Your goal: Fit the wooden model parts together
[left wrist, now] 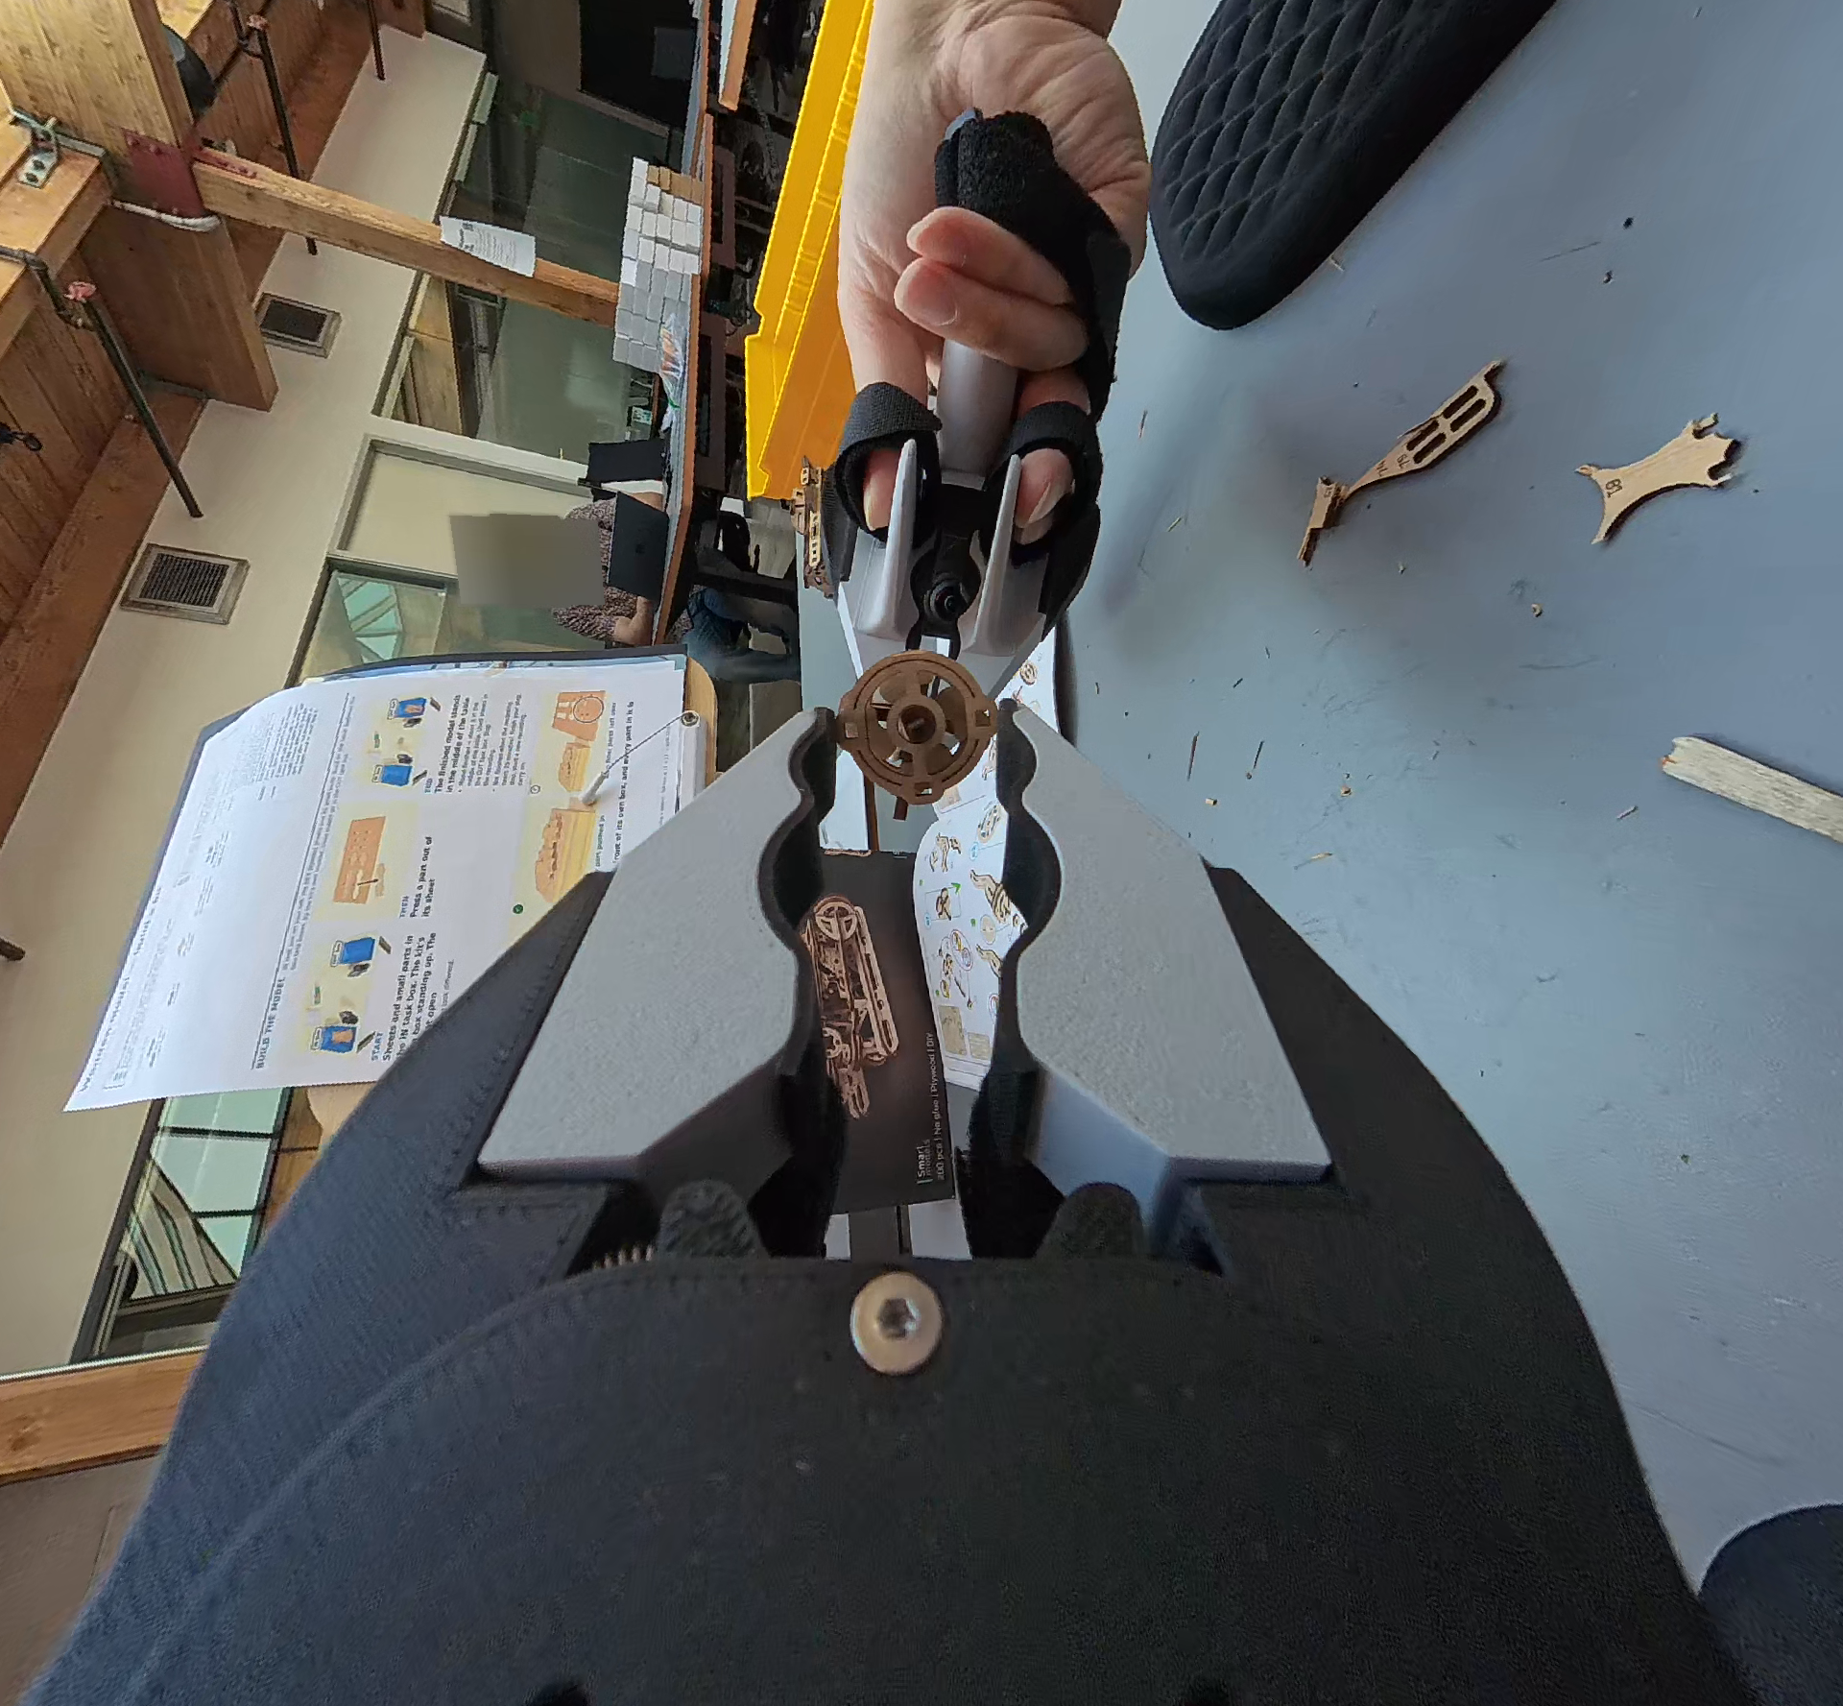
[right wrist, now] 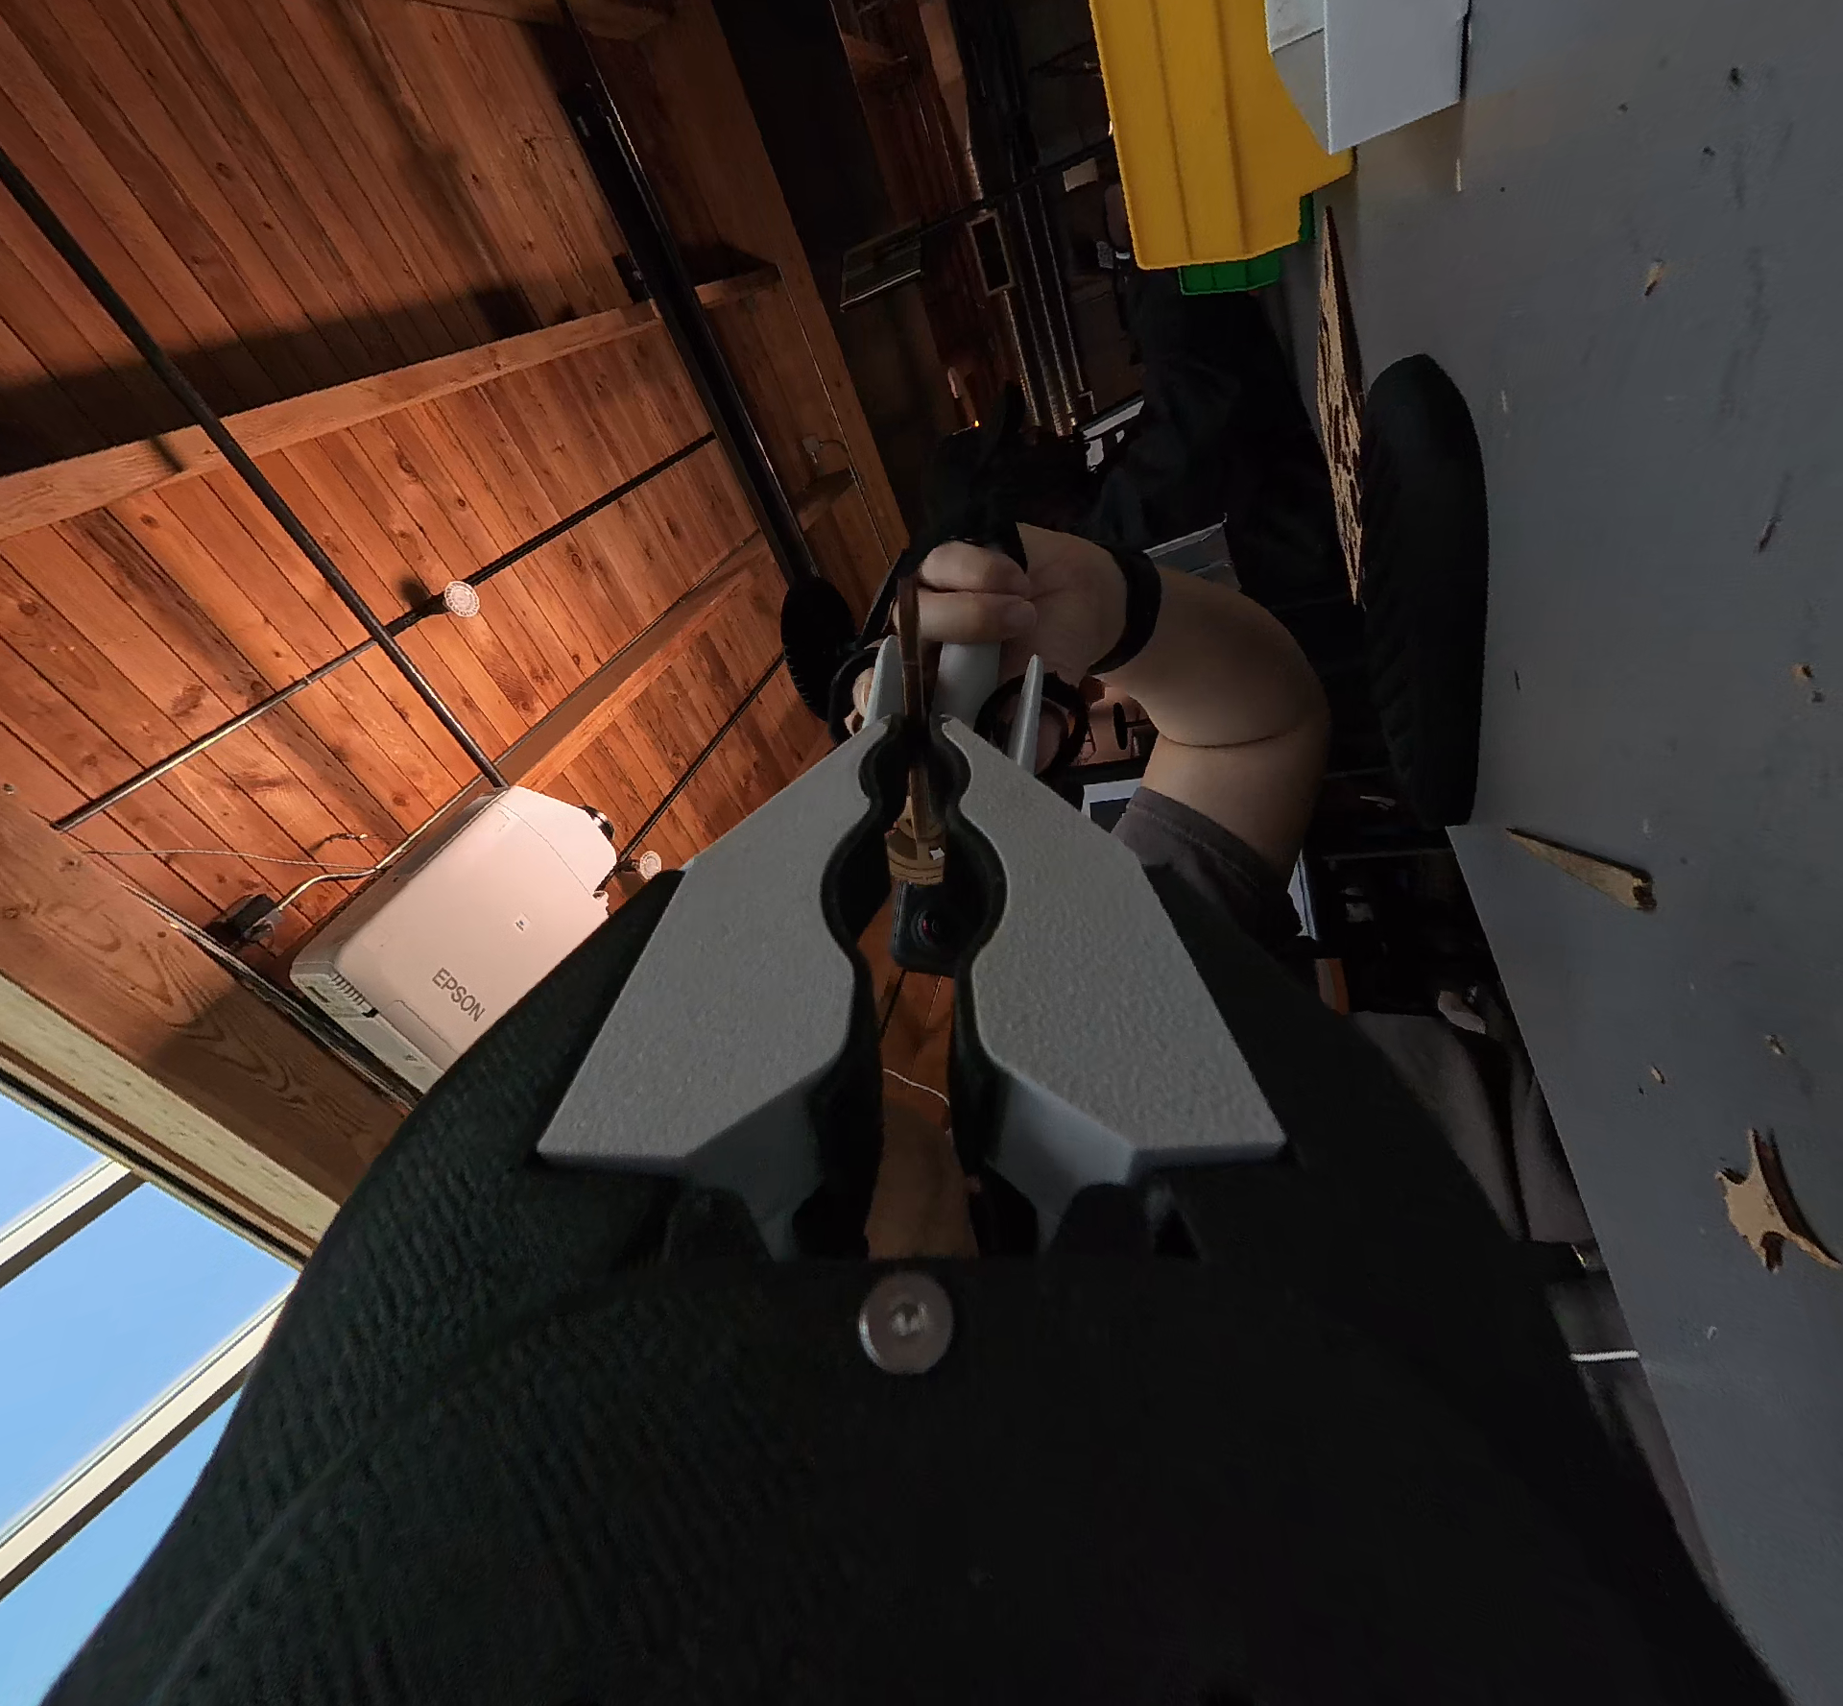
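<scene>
At frame centre the left gripper (left wrist: 916, 728) clamps one wooden wheel assembly (left wrist: 916, 738), the right gripper (right wrist: 916, 745) pinches one thin wooden strip (right wrist: 910, 661), and three loose wooden cutouts (left wrist: 1401, 456) lie at right on the blue table (left wrist: 1496, 960).

Left wrist view: bright, even daylight from the windows (left wrist: 519, 381) at left, soft faint shadows on the blue-grey table (left wrist: 1496, 860), sharp focus mid-frame on the wooden wheel assembly (left wrist: 916, 727), and strong wide-angle bowing toward the edges. Right wrist view: high contrast, with warm light raking across the wooden ceiling (right wrist: 349, 361), a banded shadow crossing its planks, and a saturated blue window (right wrist: 90, 1339) at lower left. There the gripper's black housing (right wrist: 898, 1509) is underexposed, the far background beside the yellow bin (right wrist: 1187, 62) is murky, and straight beams curve near the borders.
</scene>
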`<state>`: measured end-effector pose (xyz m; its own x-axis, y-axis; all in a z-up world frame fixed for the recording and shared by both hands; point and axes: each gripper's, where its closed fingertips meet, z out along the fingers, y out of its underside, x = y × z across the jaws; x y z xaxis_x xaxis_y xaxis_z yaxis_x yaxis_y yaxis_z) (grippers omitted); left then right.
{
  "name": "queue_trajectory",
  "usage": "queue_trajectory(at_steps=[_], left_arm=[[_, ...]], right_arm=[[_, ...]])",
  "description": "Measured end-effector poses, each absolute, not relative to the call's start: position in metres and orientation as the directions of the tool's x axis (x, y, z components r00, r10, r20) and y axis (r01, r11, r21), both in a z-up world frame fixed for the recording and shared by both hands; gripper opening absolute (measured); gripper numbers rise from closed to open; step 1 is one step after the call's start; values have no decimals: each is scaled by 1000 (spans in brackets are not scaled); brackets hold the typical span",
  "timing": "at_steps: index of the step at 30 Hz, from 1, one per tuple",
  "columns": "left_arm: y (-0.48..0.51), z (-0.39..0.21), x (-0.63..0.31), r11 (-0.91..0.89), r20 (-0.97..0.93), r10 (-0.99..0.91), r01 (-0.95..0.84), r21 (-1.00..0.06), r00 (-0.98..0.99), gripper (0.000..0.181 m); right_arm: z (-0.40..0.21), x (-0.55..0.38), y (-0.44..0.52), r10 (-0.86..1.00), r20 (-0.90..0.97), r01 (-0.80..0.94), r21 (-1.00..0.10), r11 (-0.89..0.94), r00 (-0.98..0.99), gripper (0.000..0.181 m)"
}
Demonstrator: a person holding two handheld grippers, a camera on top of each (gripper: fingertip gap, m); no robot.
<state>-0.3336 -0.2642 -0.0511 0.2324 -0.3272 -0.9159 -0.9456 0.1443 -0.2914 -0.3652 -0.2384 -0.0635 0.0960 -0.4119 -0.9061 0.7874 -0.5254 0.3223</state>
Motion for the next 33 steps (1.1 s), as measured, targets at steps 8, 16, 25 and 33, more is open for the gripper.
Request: queue_trajectory(at_steps=[8,16,25,33], left_arm=[[-268,-48,-332,149,-897,-358,-933,-328,259,30],[-273,-33,-327,187,-866,-381,-890,-416,324,31],[-288,-30,-318,187,-768,-551,-849,-494,326,31],[-294,-25,-312,213,-709,-603,-782,-585,366,31]], right_arm=[[-64,-363,-243,-461,-880,780,365,-509,110,0],[-57,-361,-252,-616,-784,762,448,-467,84,0],[-55,-354,-271,-669,-734,780,485,-396,117,0],[-51,-346,-276,-663,-737,788,486,-379,135,0]])
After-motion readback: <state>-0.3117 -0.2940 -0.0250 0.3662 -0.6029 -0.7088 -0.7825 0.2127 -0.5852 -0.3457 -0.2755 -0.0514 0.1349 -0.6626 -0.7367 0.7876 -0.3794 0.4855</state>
